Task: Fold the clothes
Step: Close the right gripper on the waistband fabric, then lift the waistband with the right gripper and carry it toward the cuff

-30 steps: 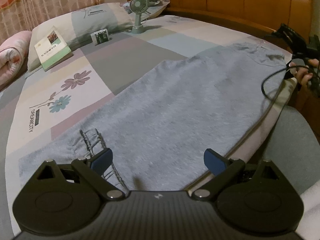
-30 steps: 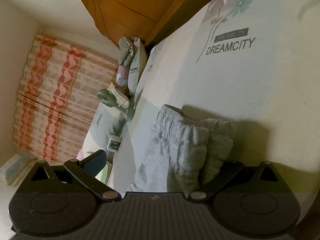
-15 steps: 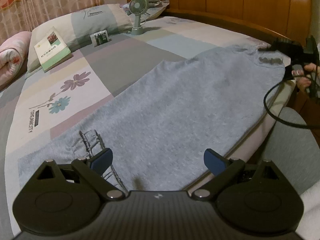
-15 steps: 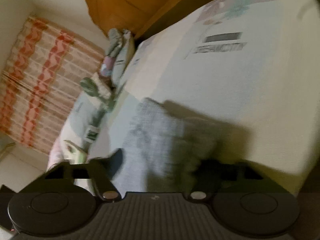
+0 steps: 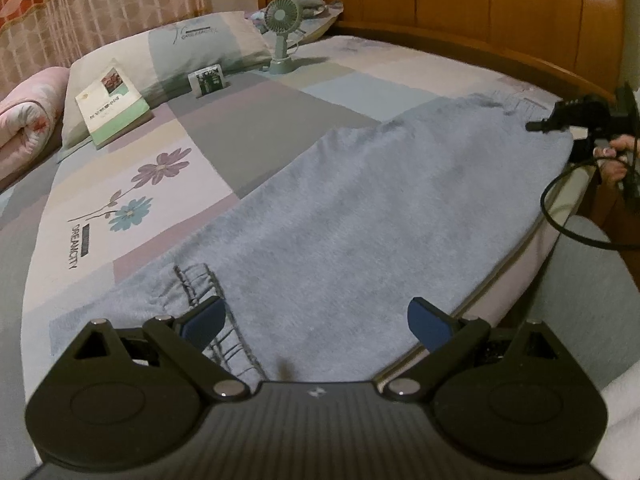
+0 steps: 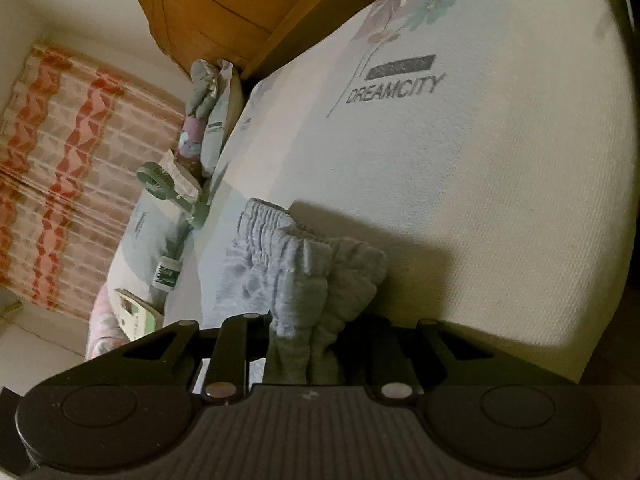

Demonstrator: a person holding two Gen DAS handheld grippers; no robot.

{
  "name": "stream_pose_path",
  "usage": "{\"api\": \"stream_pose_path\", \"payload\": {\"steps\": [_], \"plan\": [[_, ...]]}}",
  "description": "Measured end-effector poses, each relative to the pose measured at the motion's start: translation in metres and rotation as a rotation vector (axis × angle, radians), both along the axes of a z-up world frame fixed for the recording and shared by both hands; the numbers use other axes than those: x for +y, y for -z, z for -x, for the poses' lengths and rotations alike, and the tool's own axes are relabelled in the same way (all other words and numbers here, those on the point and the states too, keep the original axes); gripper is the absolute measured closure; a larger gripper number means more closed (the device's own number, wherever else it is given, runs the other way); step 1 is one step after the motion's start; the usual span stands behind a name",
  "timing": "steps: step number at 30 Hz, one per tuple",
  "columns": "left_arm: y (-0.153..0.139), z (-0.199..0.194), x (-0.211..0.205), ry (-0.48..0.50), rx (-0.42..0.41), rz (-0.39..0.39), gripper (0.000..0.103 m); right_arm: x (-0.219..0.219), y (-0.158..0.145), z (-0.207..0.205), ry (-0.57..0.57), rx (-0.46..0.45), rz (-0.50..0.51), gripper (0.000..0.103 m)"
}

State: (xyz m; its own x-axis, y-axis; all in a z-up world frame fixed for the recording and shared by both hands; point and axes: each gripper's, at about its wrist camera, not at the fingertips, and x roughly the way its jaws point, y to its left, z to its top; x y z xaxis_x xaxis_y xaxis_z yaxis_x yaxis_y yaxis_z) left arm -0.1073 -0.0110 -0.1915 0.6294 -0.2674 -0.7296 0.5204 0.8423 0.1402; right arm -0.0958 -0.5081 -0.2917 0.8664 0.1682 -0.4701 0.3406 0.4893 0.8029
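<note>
Nearest the left tool (image 5: 316, 322), the cuffed end of the grey sweatpants (image 5: 360, 216) lies flat on the bed (image 5: 248, 136), just under the wide-spread, empty jaws, which hang above the cloth tilted downward. The fabric looks like soft, thick fleece: light, limp, not slippery, likely to sag and drag when lifted from one end, so it wants a hold at both ends. The gathered bands, cuff and waistband (image 6: 288, 248), seem the firmest places to pinch.

The pants run along the bed's edge toward the far end, where the right tool (image 6: 306, 354) comes in low over the corner. Its jaws are closing, with the bunched waistband already squeezed between them. In the left view a hand (image 5: 614, 160) grips that tool's handle beside the wooden bed frame (image 5: 480, 12), a cable (image 5: 560, 216) looping below.
</note>
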Motion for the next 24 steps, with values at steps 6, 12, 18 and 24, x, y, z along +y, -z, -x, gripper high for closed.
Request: {"api": "stream_pose_path", "payload": {"steps": [6,12,18,24], "plan": [[-0.001,-0.004,0.013,-0.042,0.021,-0.037,0.006,0.027,-0.033,-0.009,-0.034,0.046,0.228,0.077],[-0.003,-0.005,0.028,-0.075,0.032,-0.043,0.006,0.055,-0.075,-0.007,-0.079,0.016,0.398,0.077],[-0.008,-0.001,0.042,-0.085,0.029,-0.04,0.006,0.089,-0.113,-0.009,-0.141,-0.031,0.528,0.077],[-0.009,0.004,0.057,-0.093,0.032,-0.034,0.006,0.13,-0.148,-0.009,-0.201,-0.083,0.66,0.078]]}}
